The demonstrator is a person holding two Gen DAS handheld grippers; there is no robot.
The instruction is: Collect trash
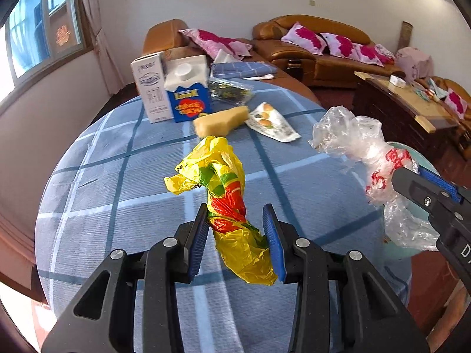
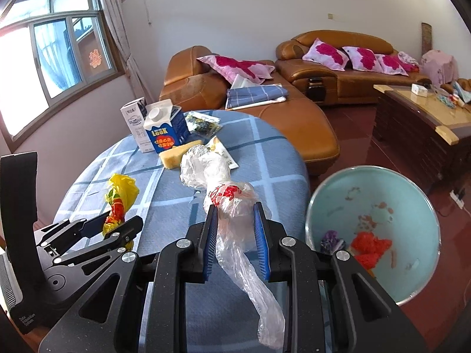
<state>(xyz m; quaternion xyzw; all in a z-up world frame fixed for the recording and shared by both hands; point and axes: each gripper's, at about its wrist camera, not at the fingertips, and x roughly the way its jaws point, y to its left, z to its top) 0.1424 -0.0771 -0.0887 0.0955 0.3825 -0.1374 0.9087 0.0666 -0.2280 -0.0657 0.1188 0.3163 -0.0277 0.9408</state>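
The left gripper [image 1: 238, 235] clamps a crumpled yellow bag [image 1: 226, 203] with red and green print above a round table [image 1: 123, 176] covered in blue checked cloth. At the table's right edge, the right gripper [image 1: 412, 182] grips a clear plastic bag [image 1: 353, 138] with red print, over a pale green bin [image 1: 407, 251] just beyond that edge. Near the far edge stand a white carton [image 1: 151, 88] and a blue carton [image 1: 190, 94], touching; a yellow sponge [image 1: 220, 122] and a printed wrapper [image 1: 272, 122] lie just in front.
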